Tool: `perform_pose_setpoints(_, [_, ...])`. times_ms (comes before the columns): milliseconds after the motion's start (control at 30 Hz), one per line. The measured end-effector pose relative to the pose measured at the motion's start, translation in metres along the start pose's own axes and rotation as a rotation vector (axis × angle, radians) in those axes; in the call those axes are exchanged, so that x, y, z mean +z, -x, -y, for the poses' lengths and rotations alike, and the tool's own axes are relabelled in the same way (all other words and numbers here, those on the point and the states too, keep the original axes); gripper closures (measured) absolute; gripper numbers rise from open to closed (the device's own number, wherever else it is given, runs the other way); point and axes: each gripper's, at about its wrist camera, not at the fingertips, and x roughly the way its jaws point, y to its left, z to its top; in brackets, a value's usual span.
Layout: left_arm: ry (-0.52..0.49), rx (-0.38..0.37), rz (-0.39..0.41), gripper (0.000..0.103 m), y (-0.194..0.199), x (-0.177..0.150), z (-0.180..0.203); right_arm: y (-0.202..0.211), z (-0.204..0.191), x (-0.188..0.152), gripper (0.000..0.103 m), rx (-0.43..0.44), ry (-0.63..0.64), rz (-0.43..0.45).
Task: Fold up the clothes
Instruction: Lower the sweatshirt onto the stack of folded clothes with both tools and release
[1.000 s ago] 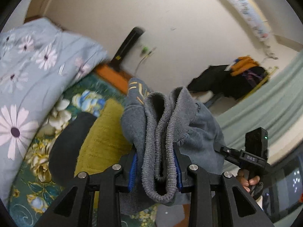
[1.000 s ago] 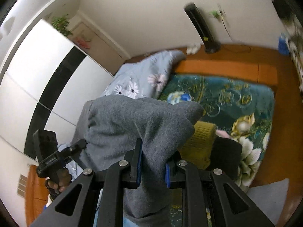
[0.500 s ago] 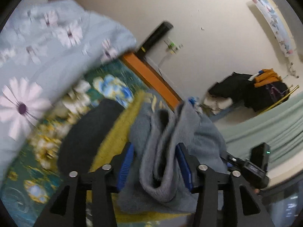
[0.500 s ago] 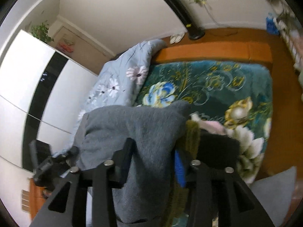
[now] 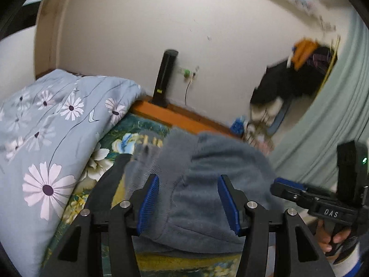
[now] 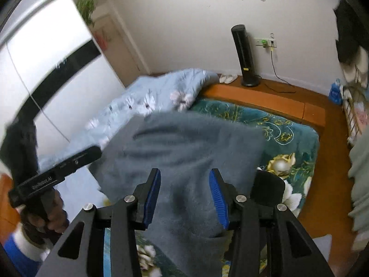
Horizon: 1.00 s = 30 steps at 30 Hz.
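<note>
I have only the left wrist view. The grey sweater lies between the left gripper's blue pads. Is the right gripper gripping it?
Observer: No. The right gripper stands open, and the grey knitted sweater lies loose between its pads.
Operator: What is beyond the bedding?
Observer: A white wardrobe with a black band, behind the pale blue floral duvet.
Operator: Anything near the fan?
Observer: A pair of white slippers lies beside the black tower fan.

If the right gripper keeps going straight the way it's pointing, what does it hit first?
Most likely the folded grey fleece garment, lying directly ahead between the open right gripper pads; the teal floral blanket seems to lie beneath.
</note>
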Motion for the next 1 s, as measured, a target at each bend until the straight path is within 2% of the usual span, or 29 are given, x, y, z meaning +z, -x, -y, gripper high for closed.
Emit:
perform_pose_setpoints(67, [-0.012, 0.02, -0.025, 0.046, -0.018, -0.003, 0.001, -0.02, 0.005, 0.001, 0.058, -0.022, -0.008, -0.034])
perform_pose_setpoints(167, [-0.045, 0.041, -0.025, 0.046, -0.038, -0.006, 0.001, -0.044, 0.021, 0.001, 0.057, -0.003, -0.065, -0.059])
perform_pose_setpoints(367, [-0.121, 0.061, -0.014, 0.046, -0.055, -0.01, 0.006, -0.056, 0.036, 0.0, 0.057, 0.019, -0.094, -0.028])
perform_pose_setpoints(733, [-0.124, 0.098, -0.021, 0.046, -0.039, -0.007, 0.021, -0.036, 0.027, 0.001, 0.057, -0.002, -0.097, -0.024])
perform_pose_setpoints(1000, [-0.072, 0.113, -0.02, 0.046, -0.016, -0.002, 0.028, -0.026, 0.018, 0.004, 0.057, -0.049, -0.092, -0.033])
